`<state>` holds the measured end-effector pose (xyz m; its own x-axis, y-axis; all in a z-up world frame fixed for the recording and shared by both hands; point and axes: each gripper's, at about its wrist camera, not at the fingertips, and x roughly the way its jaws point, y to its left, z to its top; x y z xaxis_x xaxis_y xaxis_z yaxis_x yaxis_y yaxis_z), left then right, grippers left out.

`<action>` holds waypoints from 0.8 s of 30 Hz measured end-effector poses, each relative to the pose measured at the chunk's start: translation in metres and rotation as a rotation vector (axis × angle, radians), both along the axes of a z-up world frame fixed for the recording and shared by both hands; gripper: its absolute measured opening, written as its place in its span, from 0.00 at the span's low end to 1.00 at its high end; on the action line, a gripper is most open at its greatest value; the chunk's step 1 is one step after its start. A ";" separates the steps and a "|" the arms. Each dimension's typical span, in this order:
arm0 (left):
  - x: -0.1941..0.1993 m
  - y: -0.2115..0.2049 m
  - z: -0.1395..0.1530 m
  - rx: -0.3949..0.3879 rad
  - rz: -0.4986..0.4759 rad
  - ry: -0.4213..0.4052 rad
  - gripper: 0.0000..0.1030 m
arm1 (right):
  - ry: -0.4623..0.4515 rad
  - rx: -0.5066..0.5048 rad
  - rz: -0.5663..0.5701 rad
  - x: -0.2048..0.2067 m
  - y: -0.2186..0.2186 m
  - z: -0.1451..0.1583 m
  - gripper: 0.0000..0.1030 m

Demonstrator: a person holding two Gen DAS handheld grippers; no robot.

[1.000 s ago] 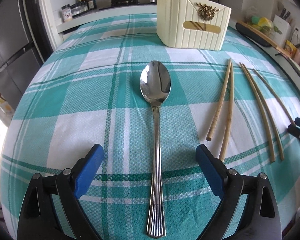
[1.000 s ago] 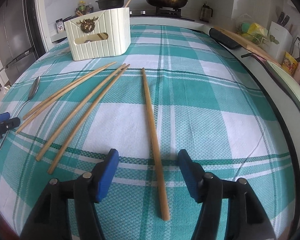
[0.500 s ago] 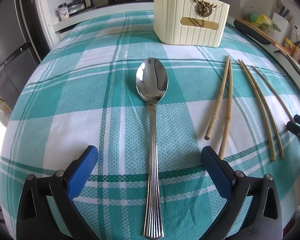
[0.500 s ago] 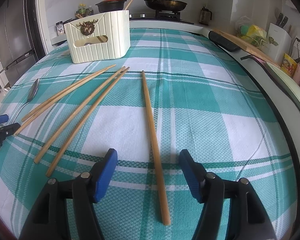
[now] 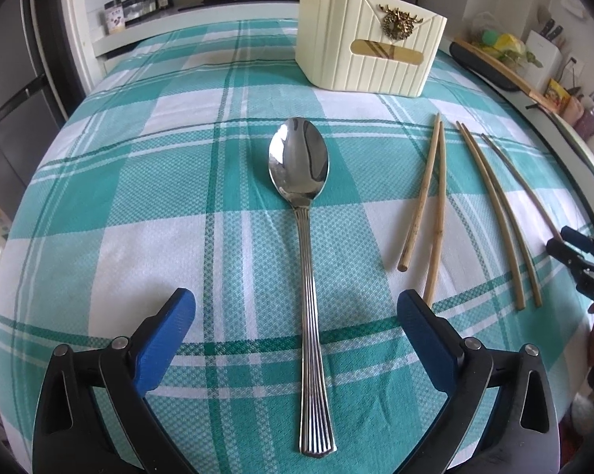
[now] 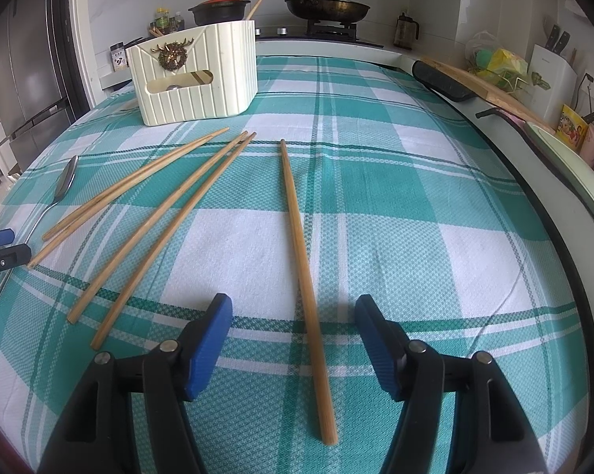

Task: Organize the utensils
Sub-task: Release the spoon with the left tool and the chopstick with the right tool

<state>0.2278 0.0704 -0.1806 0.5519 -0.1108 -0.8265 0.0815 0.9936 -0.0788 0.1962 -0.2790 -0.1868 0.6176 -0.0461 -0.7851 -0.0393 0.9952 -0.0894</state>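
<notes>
Left gripper (image 5: 297,318) open, pads either side of spoon (image 5: 302,213) handle, not touching. Right gripper (image 6: 293,318) open, straddling single chopstick (image 6: 302,276) flat on cloth (image 6: 415,205). Four more chopsticks (image 6: 138,213) lie between. Holder (image 6: 196,77) at far end.

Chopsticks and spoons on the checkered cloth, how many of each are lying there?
Chopsticks: 5, two pairs and one single
Spoons: 1
Total: 6 utensils lying on the cloth. More sticks poke out of the cream holder, not counted.
</notes>
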 end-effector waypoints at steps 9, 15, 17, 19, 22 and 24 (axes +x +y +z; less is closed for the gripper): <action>0.039 0.019 0.026 -0.107 -0.085 0.042 0.99 | 0.000 -0.001 0.000 0.000 0.000 0.000 0.64; 0.074 0.001 0.009 0.003 -0.092 0.075 0.99 | 0.011 0.007 0.005 0.002 -0.001 0.001 0.65; 0.081 -0.001 0.002 0.043 -0.067 0.080 0.99 | 0.050 0.027 0.023 0.005 -0.003 0.003 0.67; 0.087 0.001 -0.005 0.051 -0.050 0.094 0.99 | 0.107 0.068 0.039 0.012 -0.009 0.007 0.69; 0.089 -0.001 -0.008 0.090 -0.038 0.085 0.99 | 0.180 0.185 0.028 0.025 -0.024 0.012 0.69; 0.090 -0.003 -0.008 0.087 -0.040 0.086 0.99 | 0.206 0.226 0.007 0.038 -0.034 0.015 0.69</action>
<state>0.3181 0.0678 -0.1883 0.4753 -0.0567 -0.8780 0.1176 0.9931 -0.0004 0.2340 -0.3127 -0.1718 0.4439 0.1479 -0.8838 -0.0403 0.9886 0.1452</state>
